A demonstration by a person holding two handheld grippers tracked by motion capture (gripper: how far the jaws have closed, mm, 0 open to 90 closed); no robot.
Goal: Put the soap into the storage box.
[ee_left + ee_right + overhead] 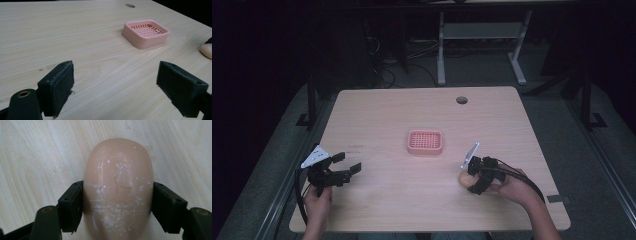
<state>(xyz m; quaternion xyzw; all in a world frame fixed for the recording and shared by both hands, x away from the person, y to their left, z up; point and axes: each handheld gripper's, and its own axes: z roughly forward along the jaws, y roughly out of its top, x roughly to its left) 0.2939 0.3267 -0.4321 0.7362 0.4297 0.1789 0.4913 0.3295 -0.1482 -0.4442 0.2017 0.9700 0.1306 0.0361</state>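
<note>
Soap bar [117, 187] clamped in right gripper [117, 202], near right of table [387, 200].
Bar: pale peach, rounded oval, scuffed with white flecks, lying on wood. Left gripper [115, 87] gaping, empty, near left. Pink soap dish [425, 142] at centre.

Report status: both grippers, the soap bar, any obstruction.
Right gripper shut on the beige oval soap bar, down on the wooden table. Left gripper open, nothing between. Pink slatted soap dish unobstructed.

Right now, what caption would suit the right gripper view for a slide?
Right gripper shut on a peach bar of soap lying on the wooden table.
</note>
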